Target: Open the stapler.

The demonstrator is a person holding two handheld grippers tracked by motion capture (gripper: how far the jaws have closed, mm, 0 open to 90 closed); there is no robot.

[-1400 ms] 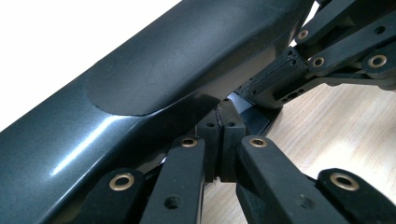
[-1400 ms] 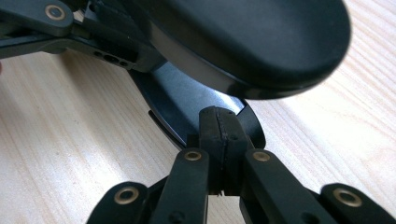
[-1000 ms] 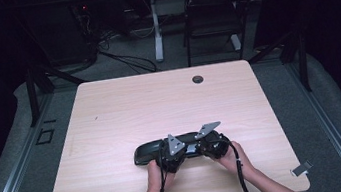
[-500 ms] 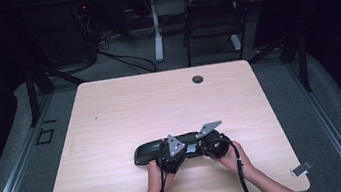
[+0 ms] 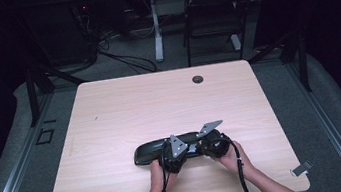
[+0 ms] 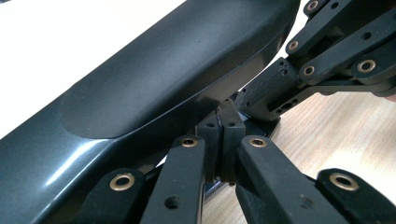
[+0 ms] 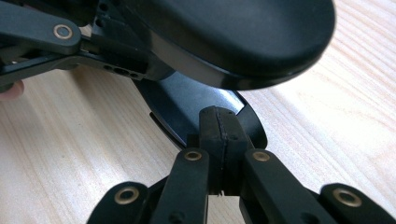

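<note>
One black case (image 5: 153,150); two closed grippers, left (image 6: 223,135), right (image 7: 218,133).

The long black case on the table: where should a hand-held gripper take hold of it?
Probably the thin lower rim of the black case, approached low from the person's side. The upper shell is broad and rounded, likely too wide; in the right gripper view a thin edge juts out below it.

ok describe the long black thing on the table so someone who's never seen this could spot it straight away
Start at the pale wooden table and look near its front edge, just beyond the person's two hands. There lies a long, glossy black case with rounded ends, stretched left to right, and the left gripper and right gripper meet at it. It is the one loose item on the tabletop, smooth-shelled beside the grippers' bolted linkages.
</note>
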